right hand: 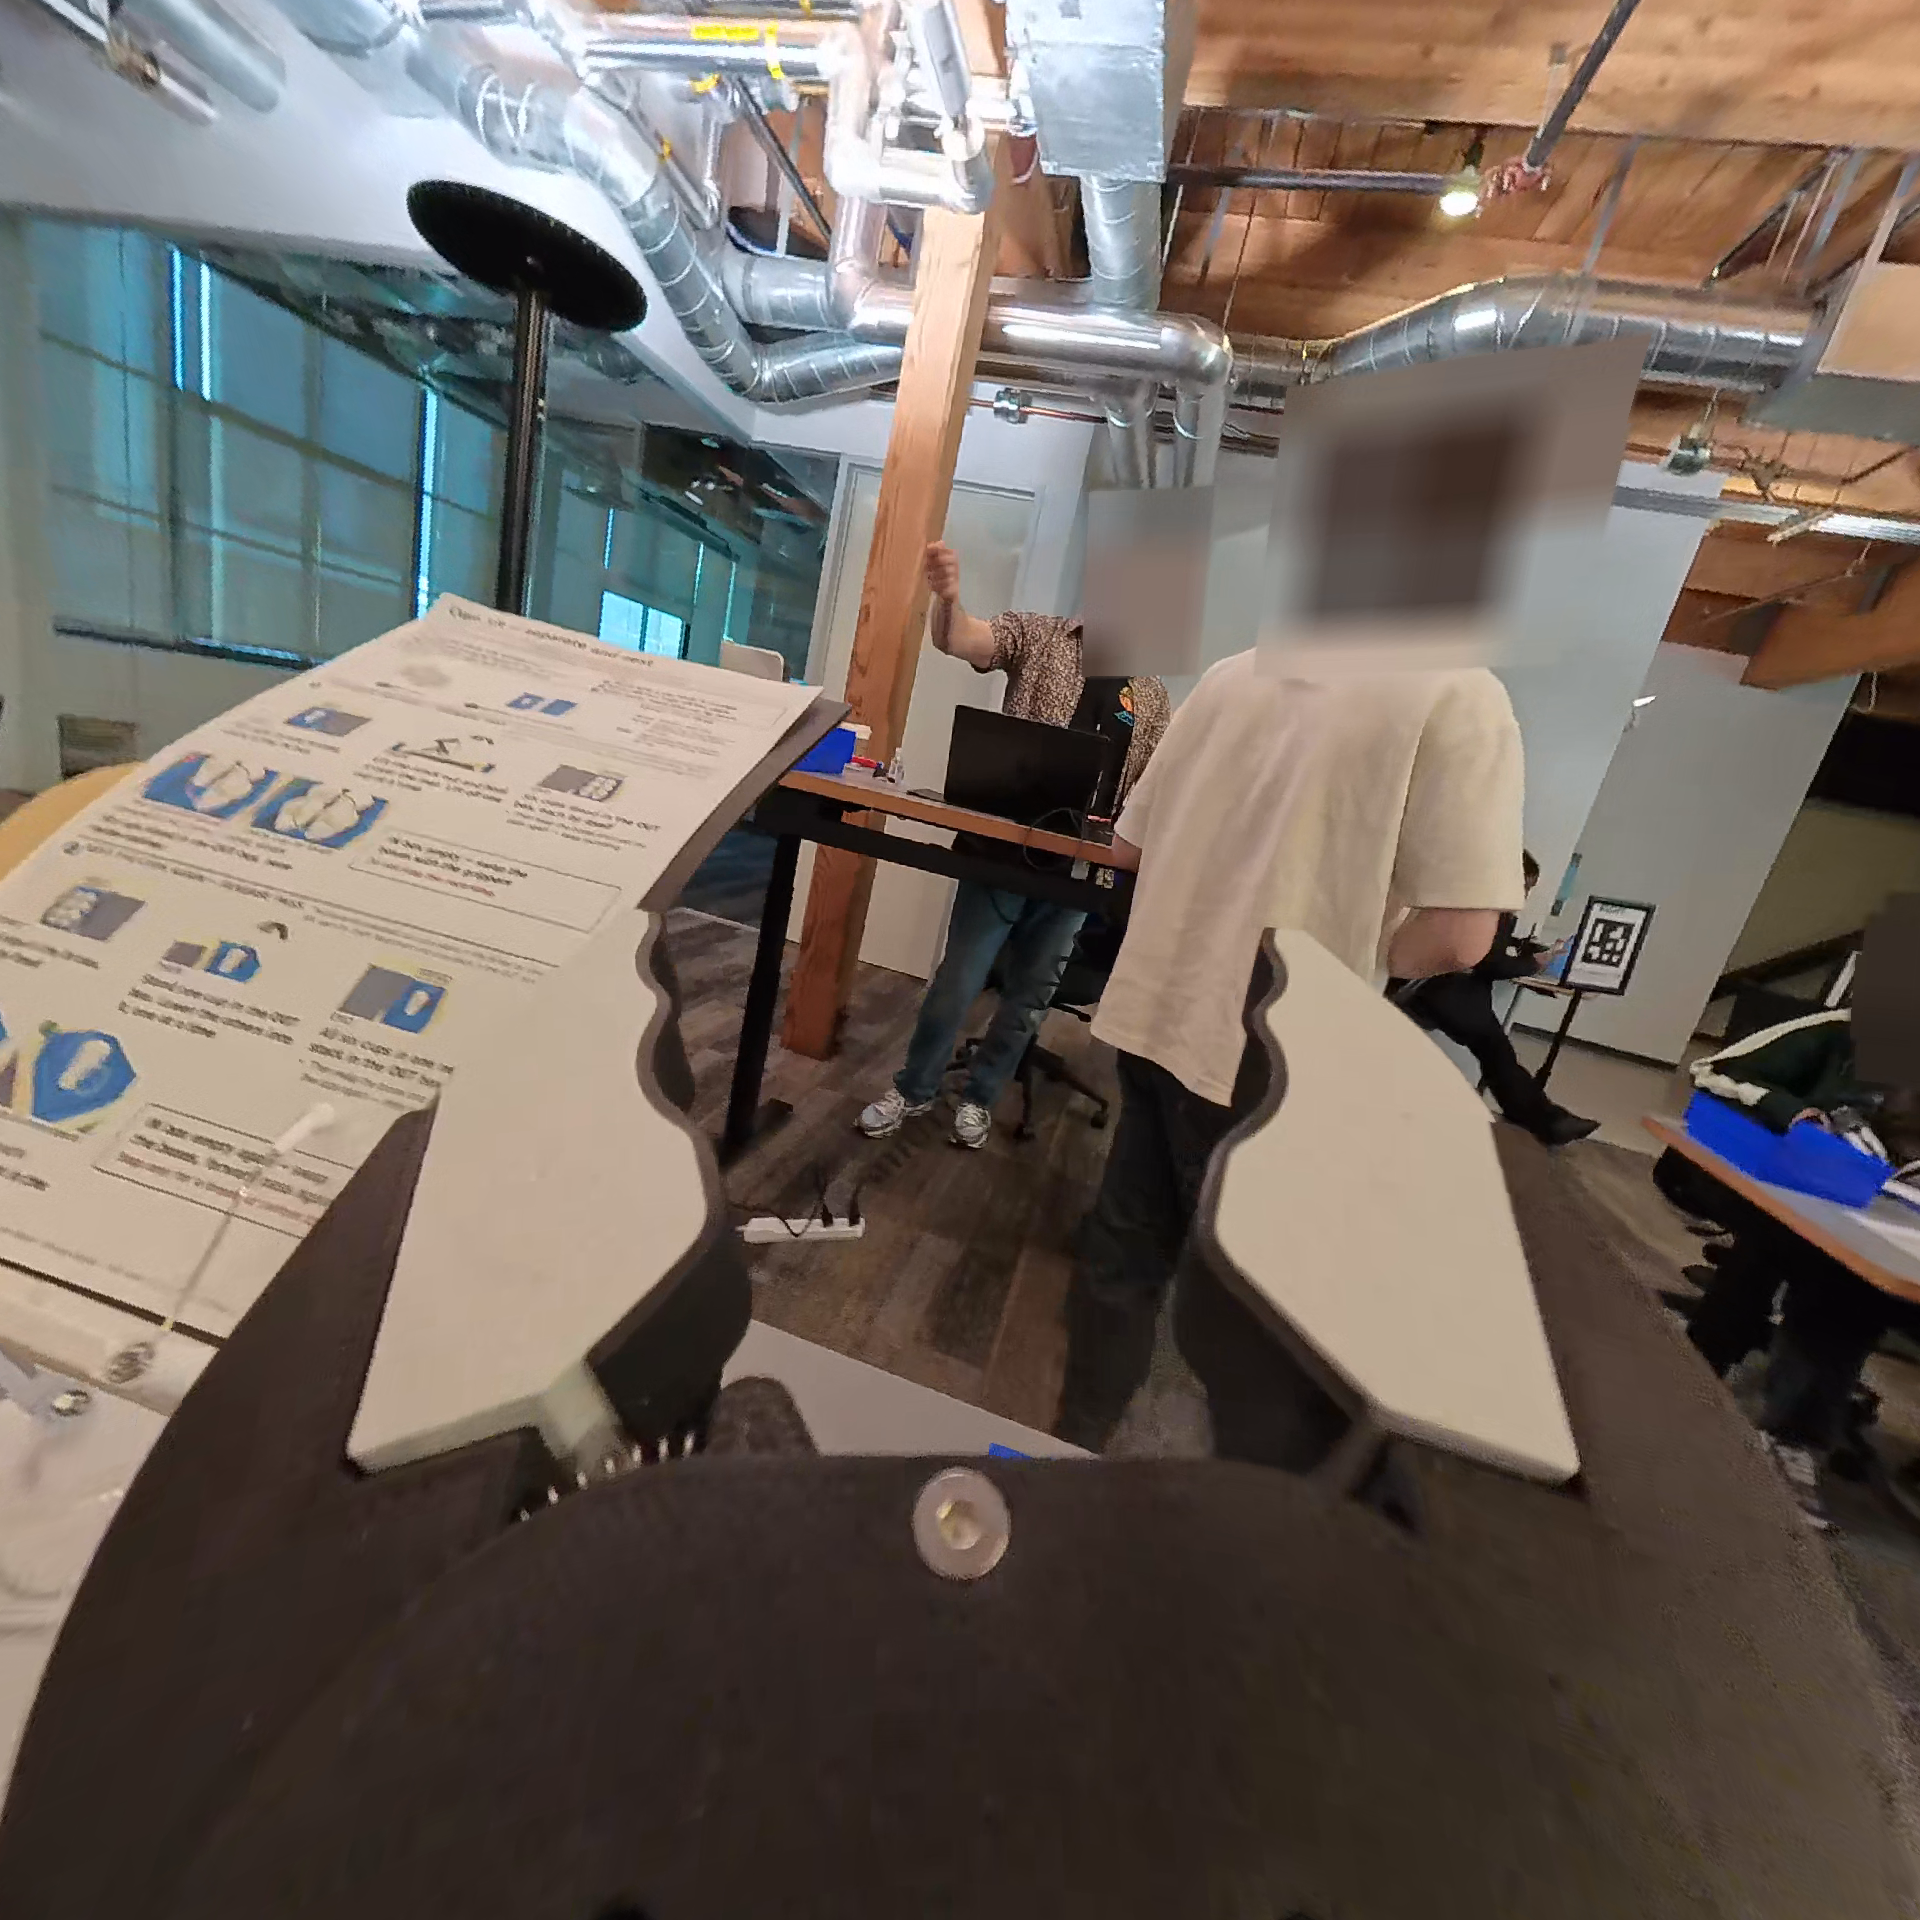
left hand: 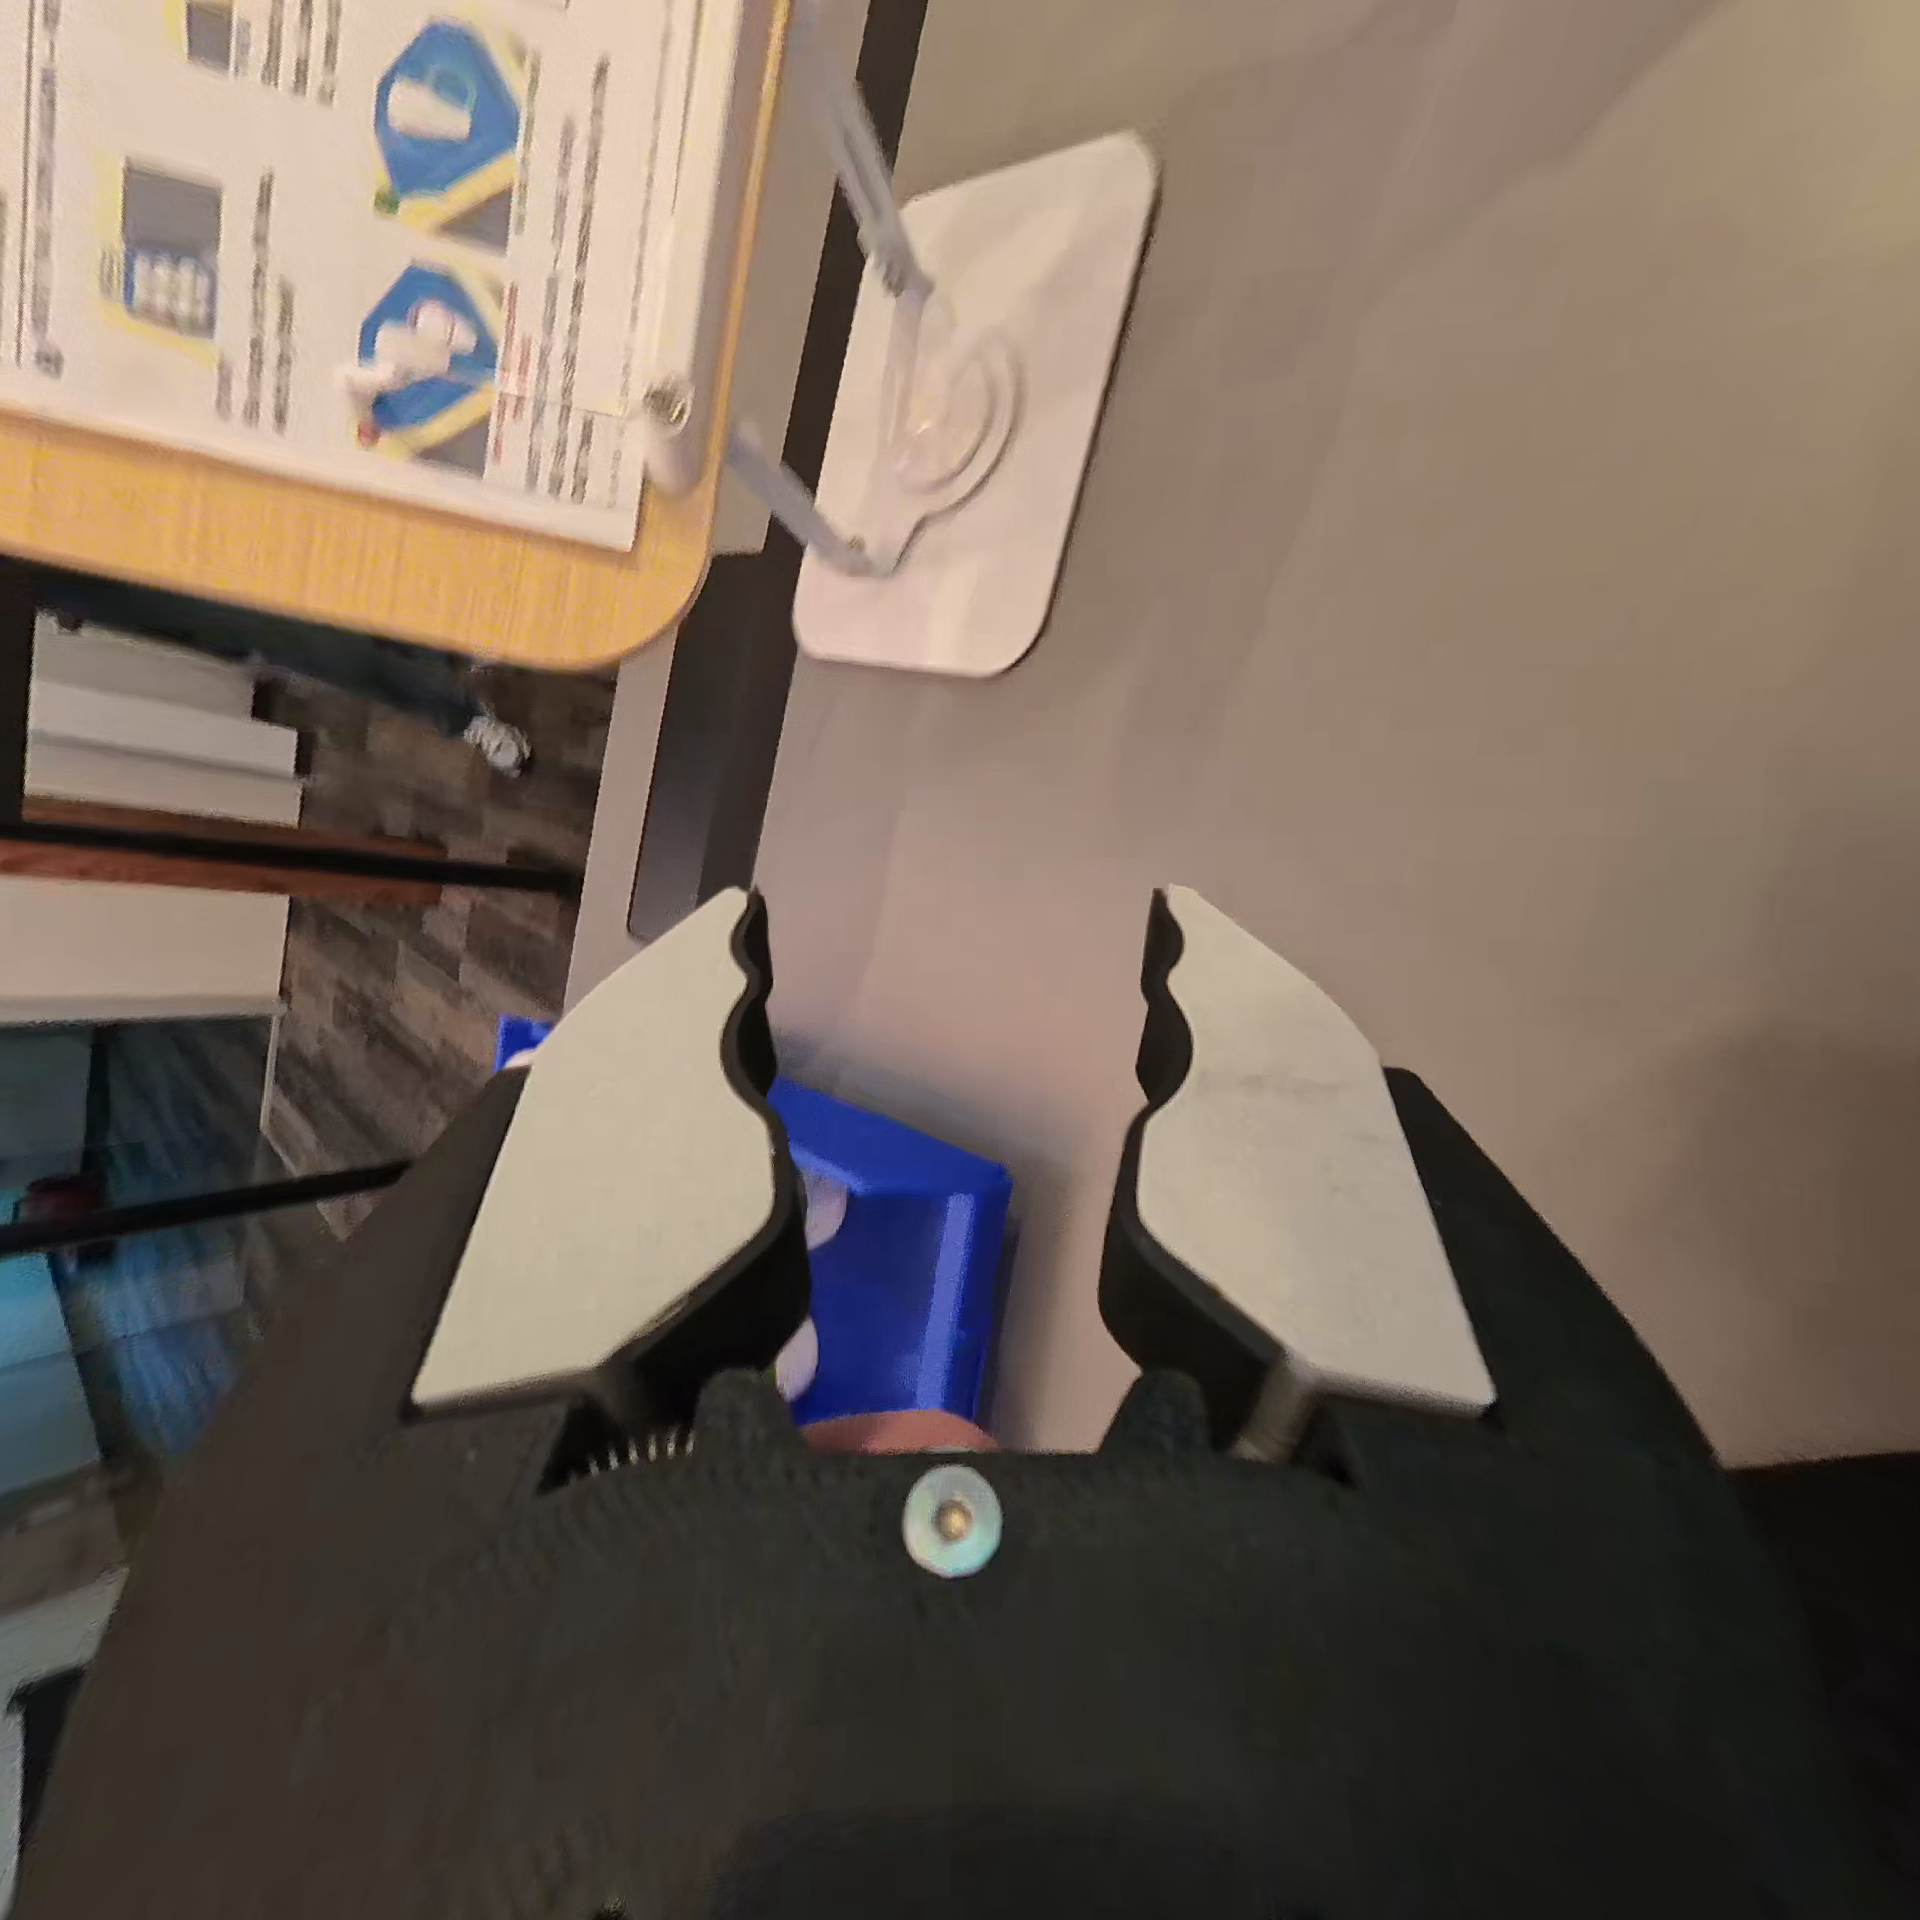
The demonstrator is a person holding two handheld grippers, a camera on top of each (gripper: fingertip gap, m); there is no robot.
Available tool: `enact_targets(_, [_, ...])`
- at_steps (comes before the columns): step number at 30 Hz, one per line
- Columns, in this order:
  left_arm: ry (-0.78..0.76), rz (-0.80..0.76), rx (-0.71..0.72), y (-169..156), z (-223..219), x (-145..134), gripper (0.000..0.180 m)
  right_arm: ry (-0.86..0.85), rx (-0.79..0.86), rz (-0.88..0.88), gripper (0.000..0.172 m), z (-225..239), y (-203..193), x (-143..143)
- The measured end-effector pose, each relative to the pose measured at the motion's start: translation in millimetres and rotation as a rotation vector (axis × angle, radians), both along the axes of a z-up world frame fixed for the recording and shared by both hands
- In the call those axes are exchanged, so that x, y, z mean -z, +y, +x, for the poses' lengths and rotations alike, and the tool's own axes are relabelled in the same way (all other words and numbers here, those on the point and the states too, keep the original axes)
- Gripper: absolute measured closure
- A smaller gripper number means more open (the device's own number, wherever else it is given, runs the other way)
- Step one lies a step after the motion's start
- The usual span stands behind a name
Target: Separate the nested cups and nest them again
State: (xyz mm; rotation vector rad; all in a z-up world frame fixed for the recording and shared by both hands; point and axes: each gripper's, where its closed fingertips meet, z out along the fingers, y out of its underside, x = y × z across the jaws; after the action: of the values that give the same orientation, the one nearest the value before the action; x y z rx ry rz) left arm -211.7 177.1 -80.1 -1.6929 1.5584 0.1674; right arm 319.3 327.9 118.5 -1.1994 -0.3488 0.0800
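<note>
Left tongs (left hand: 956, 997): jaws spread, grasping nothing, only bare grey tabletop (left hand: 1455, 727) visible between the two pale fingers (left hand: 644, 1174). Pose: tilted down over the table and rolled sideways, so the table edge runs up the picture. Below the fingers, close to the gripper body: blue bin (left hand: 914, 1247) with white rounded shapes in it, probably the cups (left hand: 821, 1216), mostly hidden by the left finger. Farther along the table: white stand base (left hand: 1039, 416), carrying a wooden board (left hand: 312, 561) with a printed instruction sheet (left hand: 312, 208). View blurred.

Right tongs (right hand: 961, 997): jaws spread wide, nothing between them. Pose: raised and level, aimed out across the room, not at the table. At left, the same instruction sheet (right hand: 364, 883) on its board. Beyond the fingertips: one person in a cream shirt (right hand: 1320, 862) standing, another behind at a desk (right hand: 935, 821) with a black laptop (right hand: 1023, 764). Ducts (right hand: 831, 312) and timber ceiling overhead. No cups identifiable in this view.
</note>
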Motion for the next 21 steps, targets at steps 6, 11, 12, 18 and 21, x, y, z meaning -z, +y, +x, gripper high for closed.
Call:
enact_targets(6, [0.024,0.0,-0.261,33,-82,18,0.106,-0.041,-0.094,-0.082,0.065,-25,16,16])
enact_targets(11, [0.033,-0.021,-0.477,66,-154,41,0.106,-0.115,-0.143,-0.114,0.066,-57,20,27])
enact_targets(12, [0.033,-0.029,-0.505,73,-164,46,0.107,-0.128,-0.147,-0.115,0.066,-61,20,29])
enact_targets(18, [0.103,-0.028,-0.565,114,-202,64,0.111,-0.151,-0.171,-0.124,0.068,-72,19,32])
enact_targets(21, [0.102,-0.027,-0.457,128,-184,70,0.122,-0.152,-0.176,-0.13,0.068,-72,20,33])
